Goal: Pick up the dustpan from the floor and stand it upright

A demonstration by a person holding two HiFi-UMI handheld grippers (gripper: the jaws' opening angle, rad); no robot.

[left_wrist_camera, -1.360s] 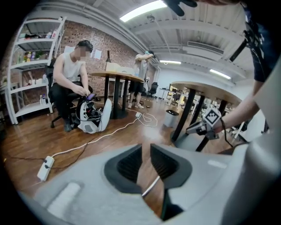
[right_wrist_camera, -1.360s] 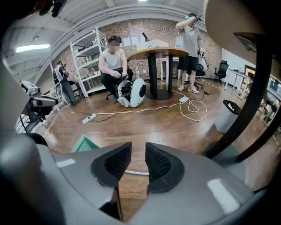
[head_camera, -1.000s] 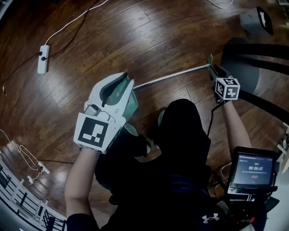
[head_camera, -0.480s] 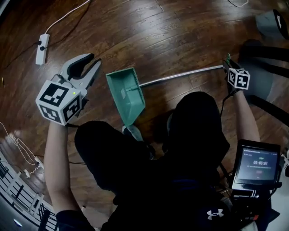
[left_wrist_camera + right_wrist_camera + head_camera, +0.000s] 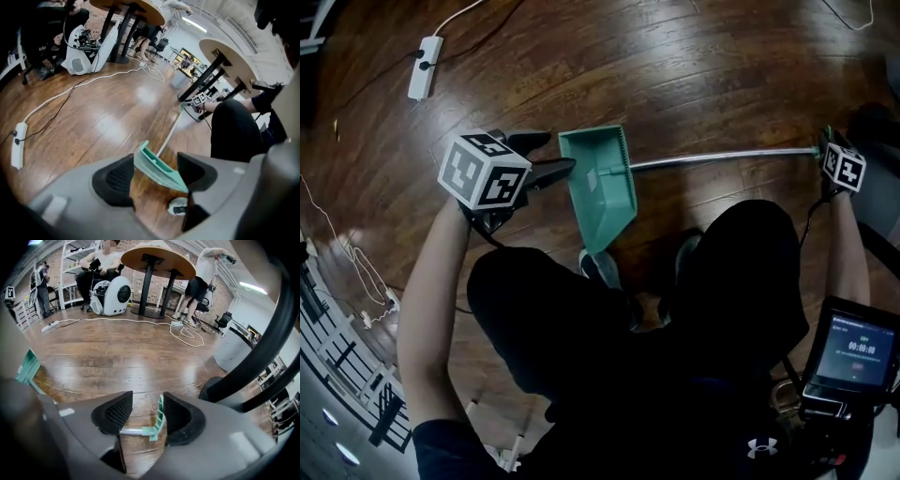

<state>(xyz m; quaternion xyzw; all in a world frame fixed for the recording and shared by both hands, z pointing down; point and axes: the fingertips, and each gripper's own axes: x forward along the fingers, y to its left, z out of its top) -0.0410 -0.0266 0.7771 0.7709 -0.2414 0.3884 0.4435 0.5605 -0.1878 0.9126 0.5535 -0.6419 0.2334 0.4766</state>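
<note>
Teal plastic dustpan (image 5: 600, 183) lies on the glossy plank floor (image 5: 675, 75); left claw (image 5: 551, 153), just opened wide, straddles its pan rim, right claw (image 5: 143, 412), also just opened, brackets the metal handle's hooked tip

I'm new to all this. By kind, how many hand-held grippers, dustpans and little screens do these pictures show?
Grippers: 2, the left gripper and the right gripper; both jaws have just been opening, the right's around the handle's end, the left's empty beside the pan.
Dustpans: 1, the green dustpan.
Screens: 1, the small screen.
Total: 4.
</note>
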